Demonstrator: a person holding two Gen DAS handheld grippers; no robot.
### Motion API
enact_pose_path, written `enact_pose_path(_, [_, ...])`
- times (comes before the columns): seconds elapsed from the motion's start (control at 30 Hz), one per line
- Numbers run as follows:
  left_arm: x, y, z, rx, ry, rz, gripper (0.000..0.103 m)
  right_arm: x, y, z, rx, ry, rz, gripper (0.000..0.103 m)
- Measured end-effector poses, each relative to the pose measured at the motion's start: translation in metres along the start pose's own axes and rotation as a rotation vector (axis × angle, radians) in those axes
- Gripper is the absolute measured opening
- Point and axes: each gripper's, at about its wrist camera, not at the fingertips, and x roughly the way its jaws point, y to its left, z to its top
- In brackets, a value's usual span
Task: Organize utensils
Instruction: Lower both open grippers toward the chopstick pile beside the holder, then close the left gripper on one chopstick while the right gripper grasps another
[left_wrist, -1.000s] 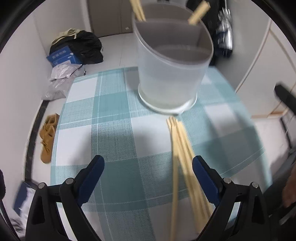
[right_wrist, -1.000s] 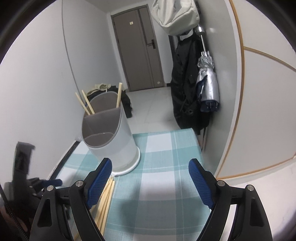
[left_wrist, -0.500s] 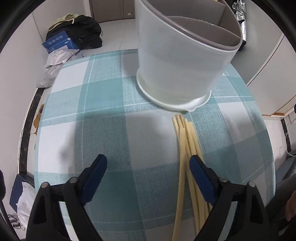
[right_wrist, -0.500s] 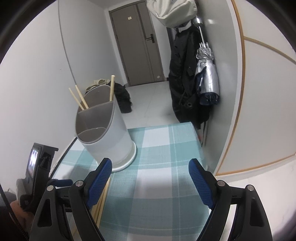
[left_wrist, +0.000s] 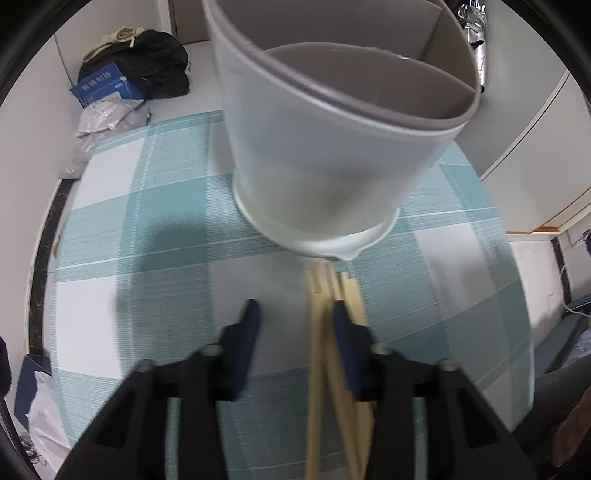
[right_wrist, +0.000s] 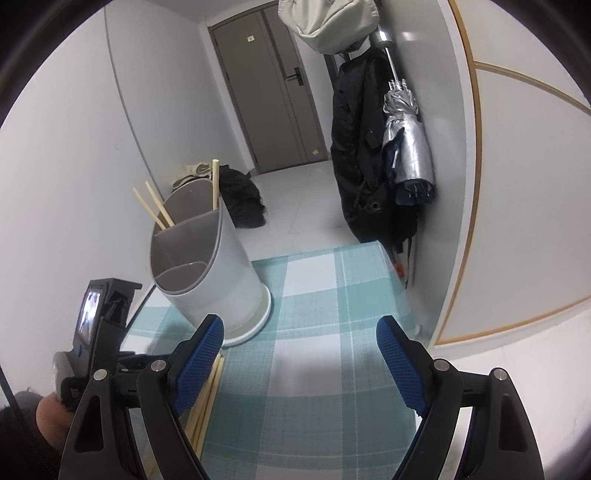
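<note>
Several pale wooden chopsticks (left_wrist: 317, 332) lie in a bundle on the teal check tablecloth (left_wrist: 147, 240), their tips just short of a grey-white divided utensil holder (left_wrist: 325, 147). My left gripper (left_wrist: 293, 314) points down over them with its jaws closing. One or two sticks lie between the fingers, close to the right pad; the rest run under that finger. The left pad stands apart from them. My right gripper (right_wrist: 299, 332) hangs open and empty over the cloth. From there I see the holder (right_wrist: 221, 273) with three chopsticks (right_wrist: 215, 181) upright in its back compartment, and the loose bundle (right_wrist: 207, 402).
The table's right edge meets a wall where a black coat (right_wrist: 362, 147) and a silver folded umbrella (right_wrist: 406, 147) hang. On the floor beyond lie a black bag (left_wrist: 155, 66), a blue box (left_wrist: 103, 85) and plastic bags. A door (right_wrist: 273, 92) stands at the back.
My left gripper has moved toward the holder and lowered over the chopsticks, and its jaws have narrowed from wide apart to a small gap. The right gripper stays open and almost still.
</note>
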Motion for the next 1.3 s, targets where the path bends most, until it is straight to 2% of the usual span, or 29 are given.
enact_pose_path(0.07, [-0.002,-0.004,-0.001,-0.001,0.003,-0.012,0.01,0.0,0.0,0.001,0.003,0.0,0.002,0.085])
enact_pose_path(0.13, [-0.003,-0.008,-0.003,-0.004,0.002,-0.025,0.003,-0.001,-0.001,0.001,0.008,-0.001,0.002,0.085])
enact_pose_path(0.23, [-0.005,-0.006,-0.002,-0.007,-0.009,-0.017,0.003,-0.001,0.0,0.002,0.013,0.003,0.003,0.085])
enact_pose_path(0.47, [-0.024,0.004,0.001,-0.036,-0.066,-0.06,0.003,0.006,0.007,-0.003,0.013,0.044,0.022,0.085])
enact_pose_path(0.67, [-0.063,0.013,-0.002,-0.104,-0.18,-0.118,0.003,0.023,0.017,-0.009,0.044,0.133,0.077,0.084])
enact_pose_path(0.7, [-0.07,0.018,-0.001,-0.118,-0.208,-0.133,0.003,0.027,0.02,-0.011,0.049,0.151,0.092,0.08])
enact_pose_path(0.73, [-0.078,0.021,-0.003,-0.125,-0.237,-0.145,0.003,0.031,0.023,-0.012,0.05,0.174,0.104,0.072])
enact_pose_path(0.87, [-0.082,0.04,0.004,-0.147,-0.301,-0.176,0.003,0.048,0.035,-0.02,0.072,0.255,0.146,0.062])
enact_pose_path(1.0, [-0.082,0.057,0.007,-0.174,-0.319,-0.198,0.003,0.066,0.052,-0.027,0.054,0.336,0.176,0.049])
enact_pose_path(1.07, [-0.085,0.065,0.006,-0.175,-0.336,-0.198,0.003,0.074,0.06,-0.03,0.048,0.363,0.183,0.048])
enact_pose_path(1.17, [-0.083,0.075,0.006,-0.194,-0.334,-0.218,0.003,0.09,0.075,-0.033,0.0,0.42,0.154,0.047])
enact_pose_path(1.3, [-0.082,0.088,0.006,-0.241,-0.317,-0.247,0.003,0.108,0.089,-0.036,-0.05,0.468,0.09,0.037])
